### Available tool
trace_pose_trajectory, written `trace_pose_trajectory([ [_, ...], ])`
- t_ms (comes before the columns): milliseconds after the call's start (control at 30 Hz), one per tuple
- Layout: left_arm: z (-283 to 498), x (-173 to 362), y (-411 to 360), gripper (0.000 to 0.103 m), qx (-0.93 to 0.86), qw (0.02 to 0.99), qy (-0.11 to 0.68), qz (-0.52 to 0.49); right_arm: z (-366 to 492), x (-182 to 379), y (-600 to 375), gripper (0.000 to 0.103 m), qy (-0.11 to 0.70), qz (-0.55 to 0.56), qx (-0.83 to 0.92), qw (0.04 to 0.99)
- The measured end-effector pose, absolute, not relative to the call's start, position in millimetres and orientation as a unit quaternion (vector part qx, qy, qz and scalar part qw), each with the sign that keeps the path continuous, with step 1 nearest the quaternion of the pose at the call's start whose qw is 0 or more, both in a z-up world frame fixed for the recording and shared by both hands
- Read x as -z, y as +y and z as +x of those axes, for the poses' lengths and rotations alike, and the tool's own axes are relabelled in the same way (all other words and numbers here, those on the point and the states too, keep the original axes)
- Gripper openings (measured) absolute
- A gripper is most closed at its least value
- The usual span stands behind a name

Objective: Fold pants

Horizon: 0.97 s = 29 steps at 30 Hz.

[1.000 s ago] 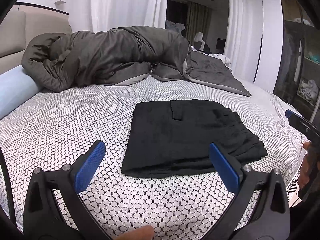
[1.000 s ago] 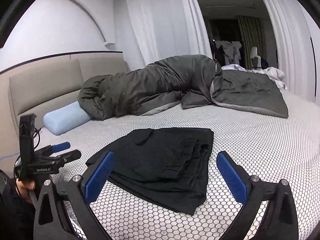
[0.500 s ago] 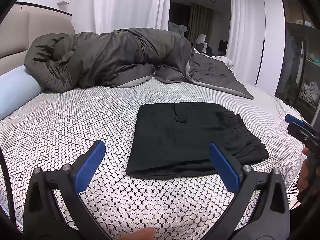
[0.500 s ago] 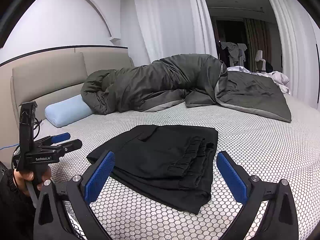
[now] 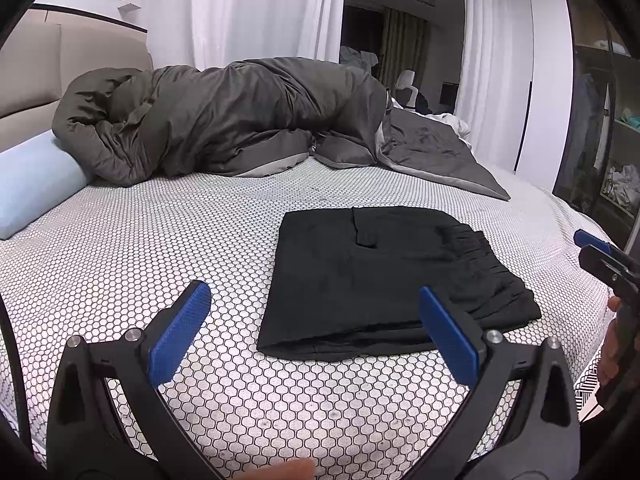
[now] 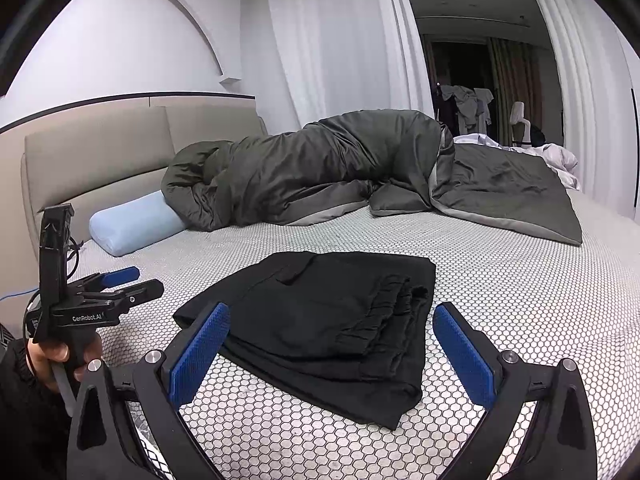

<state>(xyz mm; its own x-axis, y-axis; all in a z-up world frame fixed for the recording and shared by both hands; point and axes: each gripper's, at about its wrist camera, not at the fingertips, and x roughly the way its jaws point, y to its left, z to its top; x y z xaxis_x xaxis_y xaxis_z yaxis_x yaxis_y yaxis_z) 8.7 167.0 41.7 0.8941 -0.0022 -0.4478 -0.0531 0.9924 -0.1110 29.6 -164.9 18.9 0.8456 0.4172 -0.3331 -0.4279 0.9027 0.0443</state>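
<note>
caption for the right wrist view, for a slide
Folded black pants on the bed, open right hand-held gripper hovering in front.

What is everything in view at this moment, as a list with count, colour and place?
pants: one, black, folded into a rectangle on the near part of the bed
bed: one, white cover with a dark honeycomb pattern
duvet: one, dark grey, bunched along the far side of the bed
pillow: one, light blue, at the headboard end
headboard: one, beige, padded
curtains: white, behind the bed
left gripper: black with blue pads, open, above the bed short of the pants
right gripper: black with blue pads, open, above the pants' near edge
hand: one, holding the left gripper's handle
</note>
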Motion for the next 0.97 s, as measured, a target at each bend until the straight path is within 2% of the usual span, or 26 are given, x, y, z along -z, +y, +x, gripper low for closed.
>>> trace_pose_trajectory([
  [967, 1.8, -46.0, 165.0, 0.103, -0.006, 0.974, 0.222, -0.056, 30.8, -17.7, -161.4, 0.103, 0.173, -0.021, -0.229, 0.958],
])
